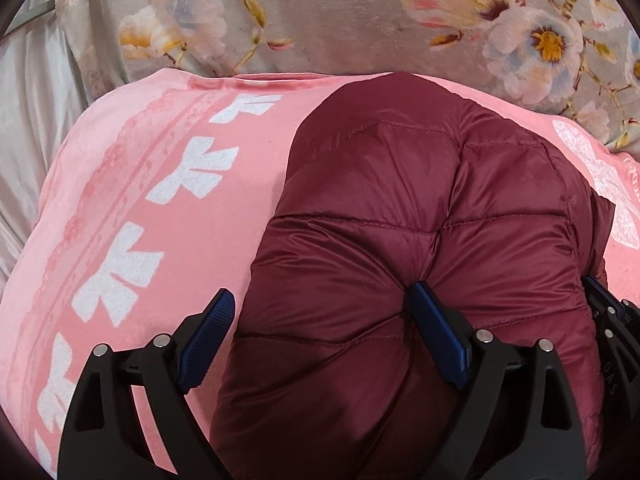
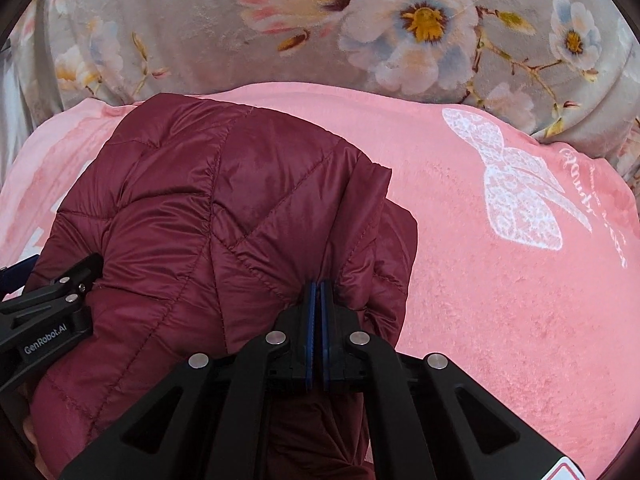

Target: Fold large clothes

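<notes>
Jacket: a maroon quilted puffer jacket lies bunched in a rounded heap on a pink blanket, roughly in the middle of it.
Blanket: the pink blanket carries a row of white bow prints along one side and a white lace butterfly print on the other.
Behind: a grey floral plush cover runs along the far edge of the pink blanket; a pale satin fabric shows at the far left.
Left tool: the left tool stands wide, its blue pads well apart. One pad presses into a dimple in the jacket's quilting; the other sits out over the pink blanket, just beside the jacket's edge. It pinches nothing.
Right tool: the right tool is clamped tight, its blue pads together on a fold of the jacket's stitched edge, the fabric gathered and puckered around the tips.
Spacing: the two tools sit at the jacket's near side, one at each end of the heap.
</notes>
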The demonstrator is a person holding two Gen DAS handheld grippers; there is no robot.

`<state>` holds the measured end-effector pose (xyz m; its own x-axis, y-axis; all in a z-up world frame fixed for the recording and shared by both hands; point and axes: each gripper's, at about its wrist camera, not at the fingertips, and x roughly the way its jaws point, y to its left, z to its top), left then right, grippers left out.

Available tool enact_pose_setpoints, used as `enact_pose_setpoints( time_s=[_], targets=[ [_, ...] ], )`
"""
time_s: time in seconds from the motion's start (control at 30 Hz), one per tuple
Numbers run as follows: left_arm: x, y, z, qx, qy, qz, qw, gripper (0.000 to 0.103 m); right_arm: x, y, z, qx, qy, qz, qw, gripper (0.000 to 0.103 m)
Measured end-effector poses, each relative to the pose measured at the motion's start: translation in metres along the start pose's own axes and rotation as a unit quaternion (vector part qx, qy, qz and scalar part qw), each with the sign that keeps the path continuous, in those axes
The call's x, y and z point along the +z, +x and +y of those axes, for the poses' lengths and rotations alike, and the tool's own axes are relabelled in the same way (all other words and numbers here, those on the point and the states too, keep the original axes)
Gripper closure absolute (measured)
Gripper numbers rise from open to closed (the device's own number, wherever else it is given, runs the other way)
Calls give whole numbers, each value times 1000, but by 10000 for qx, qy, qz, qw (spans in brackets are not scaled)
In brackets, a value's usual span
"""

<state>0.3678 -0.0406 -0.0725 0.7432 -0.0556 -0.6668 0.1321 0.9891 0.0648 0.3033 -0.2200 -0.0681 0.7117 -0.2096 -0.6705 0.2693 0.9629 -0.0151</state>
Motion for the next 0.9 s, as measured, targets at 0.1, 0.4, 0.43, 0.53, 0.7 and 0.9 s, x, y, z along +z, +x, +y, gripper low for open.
enact_pose_setpoints(
  time_s=[0.1,0.4,0.43,0.53,0.7,0.9],
  targets=[
    [-1,3,1,-51,-59,-4,10000,15,0,0,1,-15,-2,1,10000,103],
    [-3,2,5,-188,-163,-90,9997,14,0,-20,-15,175,319,-204,9991,100],
    [-3,-1,10,-311,-198,-37,9993,13,-2,-33,-17,110,354,-304,9989,95],
    [-10,-25,27,-270,-274,-98,9992,13,-14,-70,-18,12,251,-525,9983,62],
    [-36,-80,41,-397,-263,-425,9980,5,-52,-121,-18,-104,152,-458,9988,46],
    [-92,-117,42,-382,-282,-174,9987,5,-107,-150,-14,-111,231,-163,9995,37]
  ],
)
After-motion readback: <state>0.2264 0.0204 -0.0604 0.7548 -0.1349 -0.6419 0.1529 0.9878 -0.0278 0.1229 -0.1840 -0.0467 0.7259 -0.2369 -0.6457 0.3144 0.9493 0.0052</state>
